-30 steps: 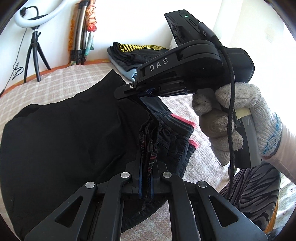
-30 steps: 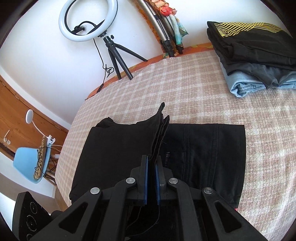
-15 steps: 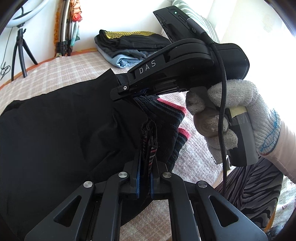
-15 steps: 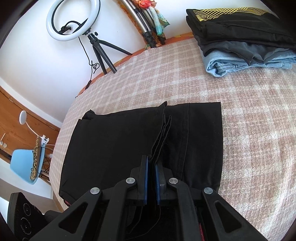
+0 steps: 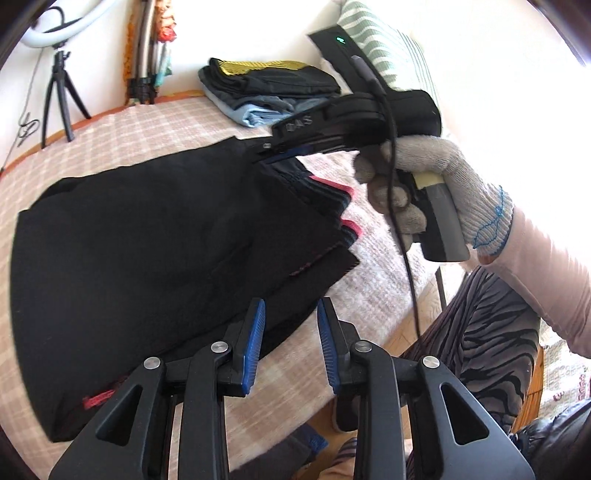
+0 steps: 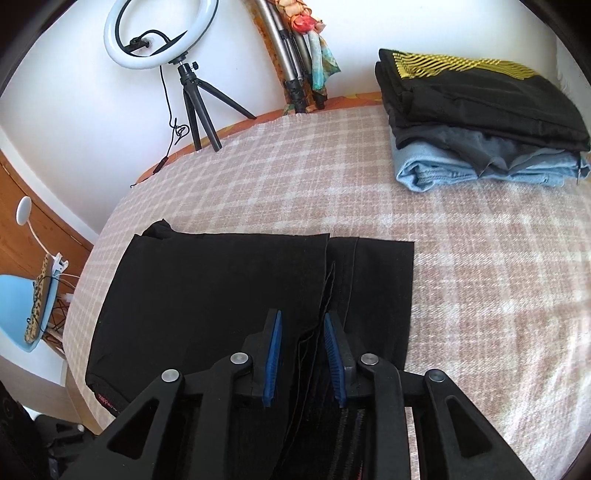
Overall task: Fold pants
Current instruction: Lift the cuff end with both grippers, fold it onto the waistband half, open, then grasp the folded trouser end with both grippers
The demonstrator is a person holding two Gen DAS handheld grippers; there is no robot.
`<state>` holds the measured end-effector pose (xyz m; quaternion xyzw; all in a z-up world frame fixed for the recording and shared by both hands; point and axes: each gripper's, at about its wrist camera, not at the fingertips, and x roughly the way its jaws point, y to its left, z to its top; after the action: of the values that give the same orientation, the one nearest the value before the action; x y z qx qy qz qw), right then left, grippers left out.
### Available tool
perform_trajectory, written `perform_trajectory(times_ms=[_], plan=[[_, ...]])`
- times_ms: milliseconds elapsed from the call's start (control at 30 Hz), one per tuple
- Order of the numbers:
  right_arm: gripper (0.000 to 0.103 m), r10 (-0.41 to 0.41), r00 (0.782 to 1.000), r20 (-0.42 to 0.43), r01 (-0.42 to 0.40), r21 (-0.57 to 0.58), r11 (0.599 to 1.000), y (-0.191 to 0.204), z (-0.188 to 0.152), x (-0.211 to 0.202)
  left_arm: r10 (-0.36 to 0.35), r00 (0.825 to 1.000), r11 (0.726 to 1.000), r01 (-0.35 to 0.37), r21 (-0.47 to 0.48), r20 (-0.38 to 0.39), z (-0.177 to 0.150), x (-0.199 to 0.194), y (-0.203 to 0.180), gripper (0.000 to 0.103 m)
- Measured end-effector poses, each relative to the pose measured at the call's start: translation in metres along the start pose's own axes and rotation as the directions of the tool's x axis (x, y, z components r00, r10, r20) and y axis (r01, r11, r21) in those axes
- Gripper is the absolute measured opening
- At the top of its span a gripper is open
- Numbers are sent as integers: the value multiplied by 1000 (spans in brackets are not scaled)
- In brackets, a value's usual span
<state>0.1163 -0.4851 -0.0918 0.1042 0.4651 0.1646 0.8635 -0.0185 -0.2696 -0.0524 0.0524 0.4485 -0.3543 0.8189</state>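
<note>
Black pants (image 6: 236, 295), matte woven cloth folded into a flat rectangle, lie on a bed (image 6: 480, 277) covered with a fuzzy pink-and-white checked blanket. The left gripper (image 5: 290, 328) has ribbed blue pads; its jaws are opening, with nothing between them, and the folded corner of the pants lies just ahead and to its left. The right gripper (image 6: 303, 332), held by a hand in a knitted white glove (image 5: 428, 184), is likewise opening: a loose hem edge runs up between its parted pads, neither of which presses on it. In the left wrist view, stacked layers with pink trim show at the pants' near edge below the right gripper. Far ahead and to the right of the right gripper sits a pile of folded clothes (image 6: 480, 122), its right end cut off; a ring light (image 6: 159, 33) stands beyond the bed.
</note>
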Motion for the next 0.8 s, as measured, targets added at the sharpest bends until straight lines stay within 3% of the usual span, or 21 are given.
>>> perform_trajectory(times_ms=[167,267,333,467,567,633,800], plan=[[33,28,998,59,-22,-99,995,24,-7,-22,178,982,983,-174,-63,58,-8,-41,45,28],[33,46,999,16,-43,-164,985,42,-16,-11,248,967,962,-239,-130,62,-10,-53,79,29],[33,14,1000,-12,-16,-209,978,52,-24,-1,290,956,946,-278,-165,51,-7,-51,105,35],[30,-51,996,-79,29,-252,967,58,-37,16,349,937,906,-335,-260,10,-15,-49,141,35],[29,-72,994,-81,48,-273,961,56,-41,17,357,933,888,-355,-294,-48,-27,-42,159,35],[29,-81,993,-81,56,-274,960,57,-41,15,382,920,873,-391,-293,-88,-38,-36,163,36],[30,-49,997,-58,31,-281,959,79,-28,3,320,945,864,-321,-387,-68,-50,-37,177,38]])
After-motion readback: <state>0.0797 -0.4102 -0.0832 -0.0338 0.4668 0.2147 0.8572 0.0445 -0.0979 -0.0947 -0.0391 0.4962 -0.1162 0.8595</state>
